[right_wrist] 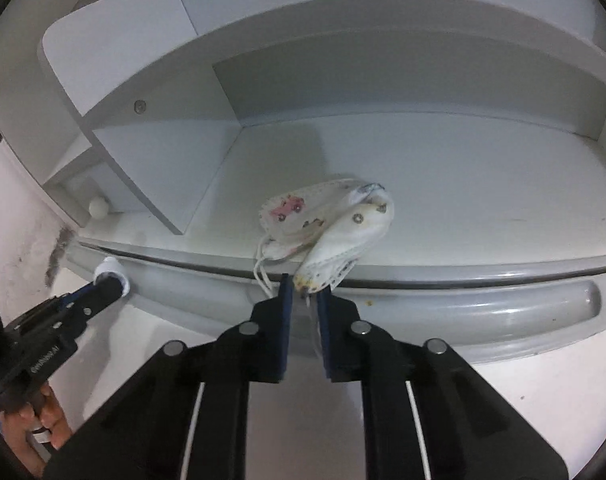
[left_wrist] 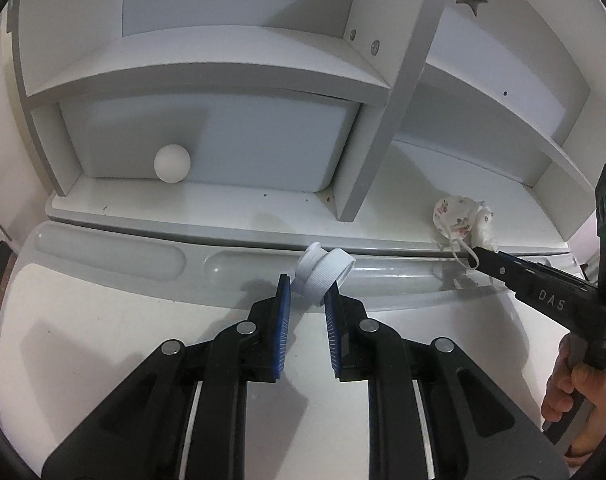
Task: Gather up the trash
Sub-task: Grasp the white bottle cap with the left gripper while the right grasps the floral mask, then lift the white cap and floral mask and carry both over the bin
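Observation:
Two white ribbed bottle caps [left_wrist: 323, 270] are pinched together between the blue pads of my left gripper [left_wrist: 307, 286], just above the grey groove at the desk's back edge. The same gripper [right_wrist: 115, 280] appears at the lower left of the right wrist view, with the white caps [right_wrist: 109, 269] at its tip. A crumpled child's face mask [right_wrist: 327, 220] with printed cars lies on the lowest shelf board. My right gripper [right_wrist: 303, 288] is shut on its hanging lower corner and strap. From the left wrist view, that gripper [left_wrist: 474, 258] pinches the strap below the mask [left_wrist: 455, 216].
A white shelf unit [left_wrist: 231, 68] stands on the desk, split by an upright divider [left_wrist: 387, 112]. A white ball [left_wrist: 172, 163] rests in the left compartment. A grey grooved tray [right_wrist: 463, 300] runs along the desk edge. A person's hand [left_wrist: 575, 396] grips the right tool.

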The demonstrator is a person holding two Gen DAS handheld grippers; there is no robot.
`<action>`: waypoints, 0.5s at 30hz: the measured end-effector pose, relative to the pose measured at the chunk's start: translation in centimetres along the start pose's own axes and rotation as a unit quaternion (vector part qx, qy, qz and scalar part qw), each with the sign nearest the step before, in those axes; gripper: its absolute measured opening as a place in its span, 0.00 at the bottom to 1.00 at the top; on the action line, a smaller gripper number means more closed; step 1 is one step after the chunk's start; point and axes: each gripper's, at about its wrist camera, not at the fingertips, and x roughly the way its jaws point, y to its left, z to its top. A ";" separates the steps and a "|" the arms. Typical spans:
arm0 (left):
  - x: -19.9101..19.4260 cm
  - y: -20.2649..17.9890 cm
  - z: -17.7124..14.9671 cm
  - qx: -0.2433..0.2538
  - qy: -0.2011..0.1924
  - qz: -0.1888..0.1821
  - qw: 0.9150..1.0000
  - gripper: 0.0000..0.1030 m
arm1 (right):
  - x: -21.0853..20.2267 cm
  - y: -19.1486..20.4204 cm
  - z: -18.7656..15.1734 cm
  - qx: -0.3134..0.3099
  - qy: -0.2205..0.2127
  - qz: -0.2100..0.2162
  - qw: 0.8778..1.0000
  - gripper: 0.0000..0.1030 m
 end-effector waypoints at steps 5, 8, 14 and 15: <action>-0.8 1.4 0.7 -0.005 -0.007 -0.009 1.000 0.16 | -1.0 0.6 -0.1 -0.019 -0.013 -0.001 1.000 0.09; -1.3 0.9 0.8 -0.005 -0.012 -0.013 1.000 0.16 | -2.5 0.9 -0.2 -0.029 -0.023 -0.002 0.999 0.09; -4.2 0.7 0.3 0.011 -0.023 -0.025 0.999 0.16 | -7.9 -0.9 -2.5 -0.044 -0.035 0.008 0.998 0.08; -4.7 0.7 0.2 0.013 -0.024 -0.027 0.999 0.16 | -8.5 -1.3 -3.1 -0.042 -0.032 0.009 0.999 0.08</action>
